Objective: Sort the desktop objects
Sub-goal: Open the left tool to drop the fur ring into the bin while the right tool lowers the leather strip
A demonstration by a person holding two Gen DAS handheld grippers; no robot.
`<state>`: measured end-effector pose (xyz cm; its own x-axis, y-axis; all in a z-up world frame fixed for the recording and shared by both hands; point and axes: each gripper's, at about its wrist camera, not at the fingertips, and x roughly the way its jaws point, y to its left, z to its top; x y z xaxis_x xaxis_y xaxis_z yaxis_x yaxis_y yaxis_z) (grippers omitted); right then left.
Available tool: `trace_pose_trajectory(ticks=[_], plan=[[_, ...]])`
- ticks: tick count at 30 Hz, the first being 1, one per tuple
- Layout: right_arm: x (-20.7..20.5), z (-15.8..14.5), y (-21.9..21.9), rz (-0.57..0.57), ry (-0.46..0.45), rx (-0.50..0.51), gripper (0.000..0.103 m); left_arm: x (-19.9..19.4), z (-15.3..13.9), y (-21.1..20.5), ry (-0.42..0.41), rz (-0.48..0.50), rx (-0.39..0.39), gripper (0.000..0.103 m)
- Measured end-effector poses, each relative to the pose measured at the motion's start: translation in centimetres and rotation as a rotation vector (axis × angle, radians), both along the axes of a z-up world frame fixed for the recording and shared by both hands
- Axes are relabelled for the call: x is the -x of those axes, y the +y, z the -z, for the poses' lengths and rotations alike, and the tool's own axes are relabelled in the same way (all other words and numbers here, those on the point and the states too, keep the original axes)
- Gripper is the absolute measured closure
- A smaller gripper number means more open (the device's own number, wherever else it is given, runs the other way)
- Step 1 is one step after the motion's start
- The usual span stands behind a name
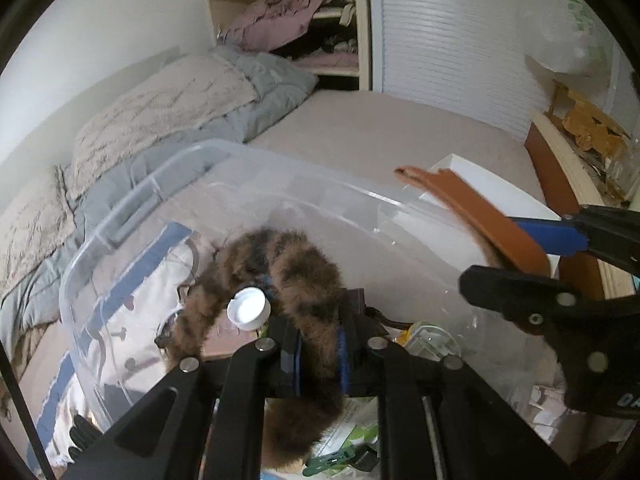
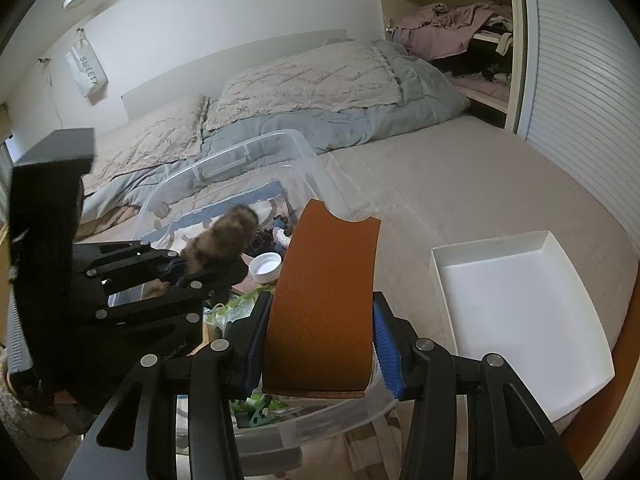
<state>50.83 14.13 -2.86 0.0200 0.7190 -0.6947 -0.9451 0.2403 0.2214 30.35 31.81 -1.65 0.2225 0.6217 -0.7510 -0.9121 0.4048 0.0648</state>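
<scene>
Left claw [image 1: 320, 354] sits over the bin [image 1: 132, 216], a furry band [image 1: 288, 272] between its fingers and curling ahead of it. A cap [image 1: 249, 305] lies just ahead-left of that claw, inside the bin. To its right, the right claw [image 2: 320, 336] grips a curved pad [image 2: 324, 300] above the bin's near rim. Right of the right claw, the tray [image 2: 448, 268] rests on the bed [image 2: 420, 184]. Behind everything, the quilt [image 2: 304, 120] and the closet [image 2: 452, 32].

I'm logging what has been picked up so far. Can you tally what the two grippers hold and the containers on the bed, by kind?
Furry brown items, in the left gripper: 1
Orange-brown curved pieces, in the right gripper: 1
Clear plastic bins: 1
White trays: 1
Total: 4
</scene>
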Motion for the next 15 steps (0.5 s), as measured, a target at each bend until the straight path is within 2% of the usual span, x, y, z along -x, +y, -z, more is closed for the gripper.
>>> trace_pose_trajectory(ticks=[1,2,3,4,5,7,15], plan=[[0.0,0.0,-0.1,0.001,0.001,0.0,0.055,-0.1,0.1,0.1,0.013,-0.011,0.007,0.074],[0.0,0.0,-0.1,0.001,0.001,0.001,0.055,-0.1,0.3,0.2,0.033,-0.034,0.005,0.048],[0.1,0.0,-0.1,0.001,0.001,0.002,0.055,-0.1,0.3,0.1,0.04,-0.046,-0.001,0.031],[0.1,0.0,-0.1,0.0,0.001,0.003,0.055,0.1,0.2,0.0,0.036,-0.057,-0.016,0.009],[0.1,0.0,-0.1,-0.002,0.002,0.004,0.055,0.4,-0.2,-0.5,0.016,-0.064,-0.041,0.005],[0.0,0.0,-0.1,-0.001,0.005,0.002,0.055,0.9,-0.6,-1.0,-0.003,-0.076,-0.056,0.005],[0.6,-0.2,0.0,-0.007,0.015,-0.002,0.055,1.8,-0.5,-2.7,0.004,-0.097,-0.072,0.005]])
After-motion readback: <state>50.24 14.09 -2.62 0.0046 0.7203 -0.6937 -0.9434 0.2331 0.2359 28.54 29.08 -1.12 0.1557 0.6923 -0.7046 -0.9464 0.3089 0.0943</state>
